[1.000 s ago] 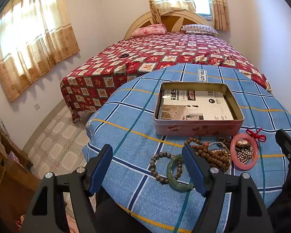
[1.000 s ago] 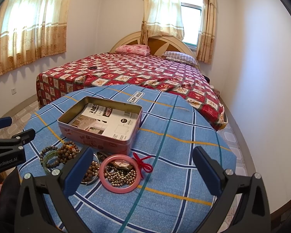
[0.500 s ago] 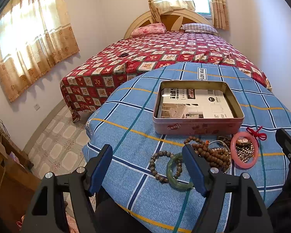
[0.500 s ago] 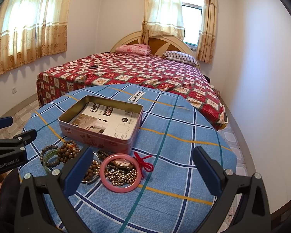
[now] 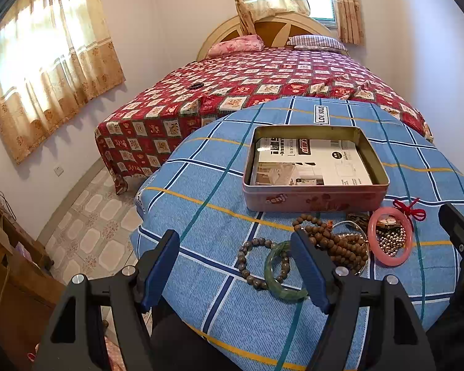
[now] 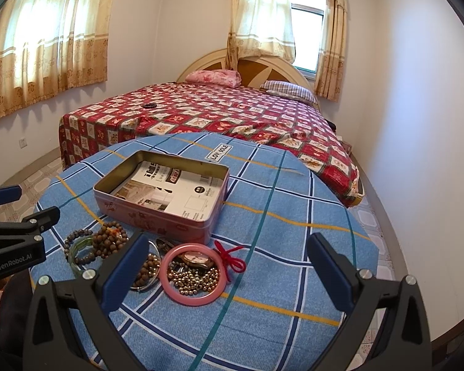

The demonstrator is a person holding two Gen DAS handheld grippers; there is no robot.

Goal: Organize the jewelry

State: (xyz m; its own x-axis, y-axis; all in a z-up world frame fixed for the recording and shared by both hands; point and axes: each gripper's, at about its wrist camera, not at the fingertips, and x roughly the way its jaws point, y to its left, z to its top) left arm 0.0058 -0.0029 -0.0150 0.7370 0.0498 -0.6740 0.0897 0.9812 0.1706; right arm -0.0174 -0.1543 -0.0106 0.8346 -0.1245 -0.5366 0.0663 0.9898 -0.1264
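Note:
A pile of jewelry lies on the blue checked tablecloth in front of an open pink tin lined with a printed sheet. In the left wrist view I see a grey bead bracelet, a green bangle, brown wooden beads, a pink bangle around metal beads, and a red knotted cord. My left gripper is open and empty, just short of the bracelets. My right gripper is open and empty, with the pink bangle between its fingers' lines.
The round table stands against a bed with a red patterned cover. A wooden cabinet stands to the left on the tiled floor. The other gripper shows at each view's edge.
Both grippers have drifted slightly; the table and jewelry sit a little higher in the views. Both stay open. Nothing was picked up.

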